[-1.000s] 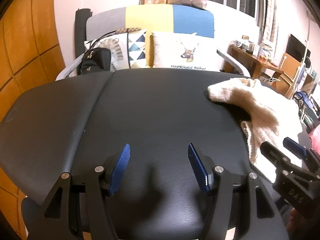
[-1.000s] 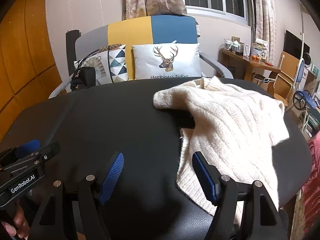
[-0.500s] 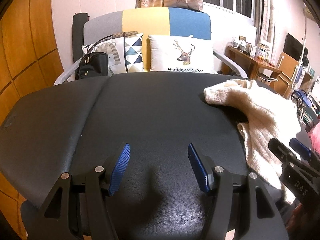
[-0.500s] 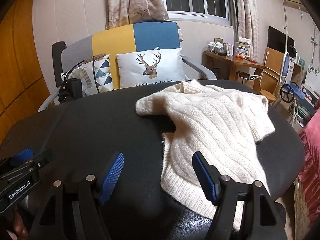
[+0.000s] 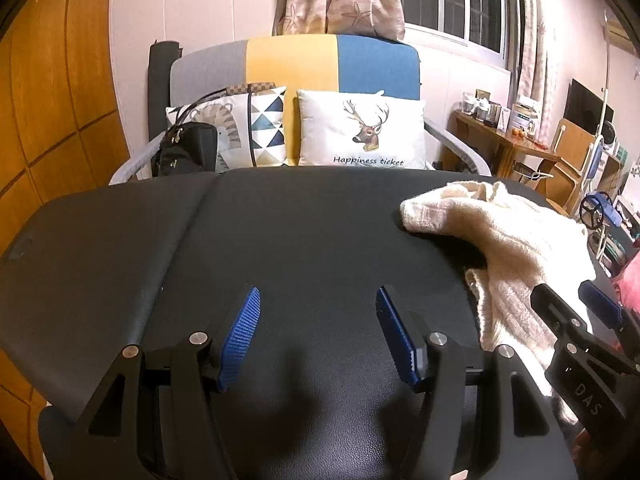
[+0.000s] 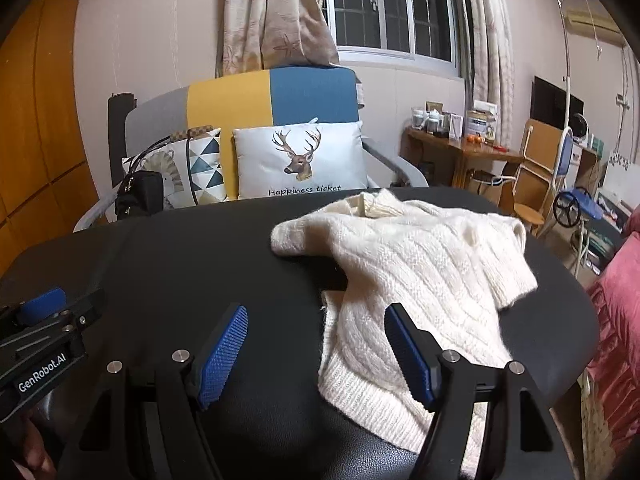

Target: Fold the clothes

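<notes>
Your left gripper [image 5: 318, 336]: jaws spread wide, nothing between the blue pads, held low over the worktop's [image 5: 304, 236] near edge. Your right gripper [image 6: 316, 350]: likewise spread and unloaded, level beside it over the same edge.

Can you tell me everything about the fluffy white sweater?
The sweater is cream-white, a chunky knit with ribbed rows and a ribbed hem. It lies rumpled and unfolded on the black padded table, toward the right side, one sleeve sticking out to the left, collar at the far end. Its near hem hangs over the table's edge. No gripper holds it.
</notes>
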A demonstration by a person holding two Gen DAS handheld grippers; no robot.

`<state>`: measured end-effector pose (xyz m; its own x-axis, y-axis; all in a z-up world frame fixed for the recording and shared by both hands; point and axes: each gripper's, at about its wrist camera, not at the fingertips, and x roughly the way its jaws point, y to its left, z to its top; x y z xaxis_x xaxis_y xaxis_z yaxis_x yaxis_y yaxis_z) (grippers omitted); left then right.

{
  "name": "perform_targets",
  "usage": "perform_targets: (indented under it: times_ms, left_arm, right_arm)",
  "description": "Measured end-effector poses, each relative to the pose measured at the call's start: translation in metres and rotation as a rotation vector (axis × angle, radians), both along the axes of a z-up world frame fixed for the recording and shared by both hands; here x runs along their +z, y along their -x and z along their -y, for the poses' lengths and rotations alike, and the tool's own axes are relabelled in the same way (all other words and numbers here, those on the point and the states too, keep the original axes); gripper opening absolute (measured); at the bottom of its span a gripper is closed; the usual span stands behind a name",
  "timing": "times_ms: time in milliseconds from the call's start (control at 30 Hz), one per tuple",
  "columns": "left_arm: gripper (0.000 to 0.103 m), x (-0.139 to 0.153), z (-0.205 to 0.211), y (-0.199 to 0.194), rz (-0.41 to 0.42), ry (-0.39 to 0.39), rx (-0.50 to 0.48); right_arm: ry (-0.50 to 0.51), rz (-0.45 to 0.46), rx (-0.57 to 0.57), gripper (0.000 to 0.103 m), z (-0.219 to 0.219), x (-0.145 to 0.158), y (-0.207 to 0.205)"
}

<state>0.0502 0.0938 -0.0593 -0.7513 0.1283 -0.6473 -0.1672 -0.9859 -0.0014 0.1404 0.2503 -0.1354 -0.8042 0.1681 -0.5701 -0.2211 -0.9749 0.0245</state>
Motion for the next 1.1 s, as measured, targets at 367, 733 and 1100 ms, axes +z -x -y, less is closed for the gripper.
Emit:
perform_targets:
  times_ms: [367,733,1100]
  left_arm:
    - [0.064,-0.004,-0.007,-0.004,0.002,0.015,-0.031]
    - [0.064,-0.01,-0.011,0.001,0.027,0.015,-0.049]
    - [0.064,-0.013,-0.056,0.009,0.059,0.033,-0.173]
  right_arm:
    - [-0.001,0.032,0.01,0.073,0.004,-0.003,0.003]
    - [-0.011,0.037,-0.003,0.073,0.001,-0.001,0.004]
    - [0.004,0.024,-0.096,0.073,-0.036,0.002,-0.004]
